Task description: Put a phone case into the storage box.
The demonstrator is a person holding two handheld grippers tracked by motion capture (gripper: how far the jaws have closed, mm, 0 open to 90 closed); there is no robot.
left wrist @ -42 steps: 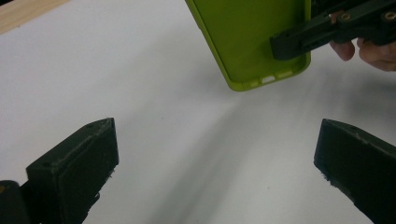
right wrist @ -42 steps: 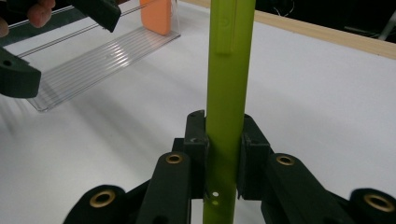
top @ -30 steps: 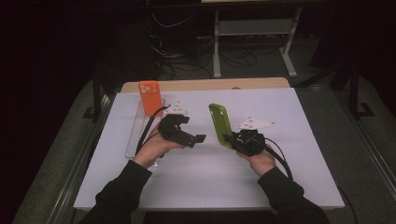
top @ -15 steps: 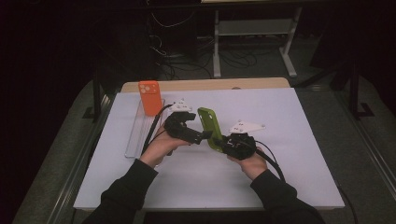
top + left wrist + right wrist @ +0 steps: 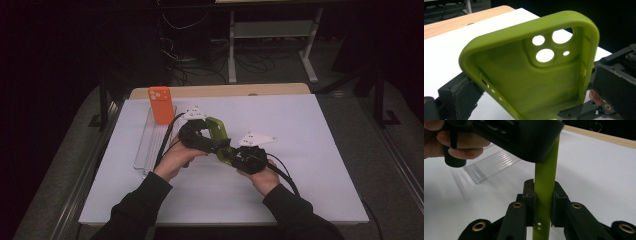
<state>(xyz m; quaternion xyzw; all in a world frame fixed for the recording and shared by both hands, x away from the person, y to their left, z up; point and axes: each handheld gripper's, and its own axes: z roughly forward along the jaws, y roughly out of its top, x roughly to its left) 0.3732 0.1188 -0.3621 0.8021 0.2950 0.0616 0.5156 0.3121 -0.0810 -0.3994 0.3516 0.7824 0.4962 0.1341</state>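
The green phone case (image 5: 218, 134) is up off the bench (image 5: 320, 150), held edge-on between both tools over the middle of the white sheet. The right tool (image 5: 544, 205) has its pads pinched tight on the case's thin edge, jaws nearly closed. The left tool (image 5: 529, 100) straddles the case's width, one pad on each long side, apparently gripping it; looks like a handover. Behind, an orange case (image 5: 161, 105) stands in the clear slotted rack (image 5: 150, 145), likely where the green one is headed.

Phone case (image 5: 218, 131) between both tongs; another case (image 5: 161, 104) stands behind-left.
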